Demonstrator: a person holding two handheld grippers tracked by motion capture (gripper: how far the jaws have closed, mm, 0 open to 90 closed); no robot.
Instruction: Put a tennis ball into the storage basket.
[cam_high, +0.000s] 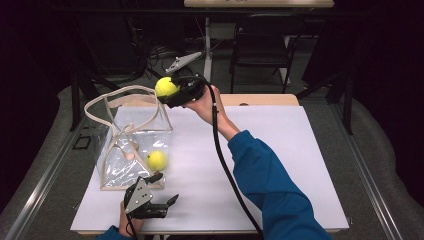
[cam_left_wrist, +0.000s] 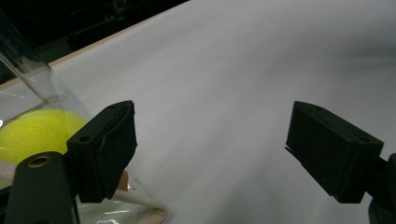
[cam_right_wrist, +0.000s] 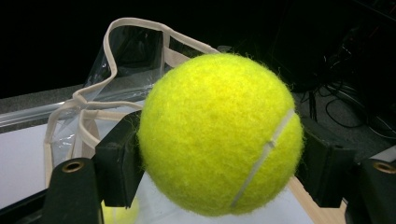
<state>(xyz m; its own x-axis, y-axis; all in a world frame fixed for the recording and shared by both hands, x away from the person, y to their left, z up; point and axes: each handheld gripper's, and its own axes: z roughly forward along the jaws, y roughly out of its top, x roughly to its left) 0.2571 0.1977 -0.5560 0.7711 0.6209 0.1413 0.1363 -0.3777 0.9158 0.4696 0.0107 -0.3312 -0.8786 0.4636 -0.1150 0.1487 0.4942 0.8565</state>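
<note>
My right gripper (cam_high: 169, 91) is shut on a yellow tennis ball (cam_high: 165, 87), held in the air just right of the top rim of a clear plastic tote bag (cam_high: 131, 145) with beige trim. In the right gripper view the ball (cam_right_wrist: 219, 133) sits squeezed between both black jaws, with the bag's handles (cam_right_wrist: 116, 70) behind it. A second yellow ball (cam_high: 156, 160) lies inside the bag near its bottom. My left gripper (cam_high: 164, 191) rests low on the white table sheet, just in front of the bag, jaws wide open and empty. In the left gripper view, the bagged ball (cam_left_wrist: 39, 133) shows behind the left jaw.
A white sheet (cam_high: 280, 165) covers the table, with a wooden edge at the back. A dark chair (cam_high: 262, 45) and cables stand on the floor beyond the table. The right gripper's black cable (cam_high: 225, 165) trails across the sheet along the blue sleeve.
</note>
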